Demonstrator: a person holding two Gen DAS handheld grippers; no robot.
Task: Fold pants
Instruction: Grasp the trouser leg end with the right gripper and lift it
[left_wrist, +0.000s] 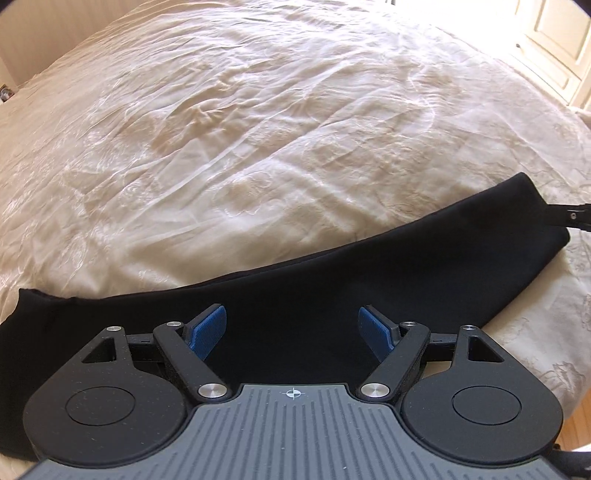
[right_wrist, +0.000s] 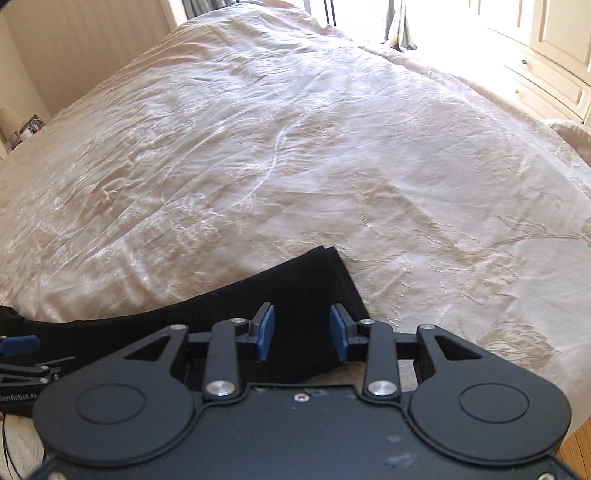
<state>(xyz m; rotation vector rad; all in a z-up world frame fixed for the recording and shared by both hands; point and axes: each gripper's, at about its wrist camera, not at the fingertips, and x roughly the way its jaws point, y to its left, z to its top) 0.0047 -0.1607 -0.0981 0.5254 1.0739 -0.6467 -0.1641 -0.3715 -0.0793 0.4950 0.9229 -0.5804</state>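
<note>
Left of the cream embroidered bedspread (right_wrist: 295, 147) stands a striped wall (right_wrist: 81, 48), black pants (left_wrist: 332, 280) stretch along its near edge under the wide-open left gripper (left_wrist: 291, 330) and half-open, empty right gripper (right_wrist: 302, 330), with white cabinets (right_wrist: 554, 55) right.

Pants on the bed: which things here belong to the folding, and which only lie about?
For the job:
- black pants, lying in a long strip
- left gripper, open above them
- right gripper, open over their end
- bedspread, the folding surface

Only lying about:
- cupboard
- small bedside items
</note>
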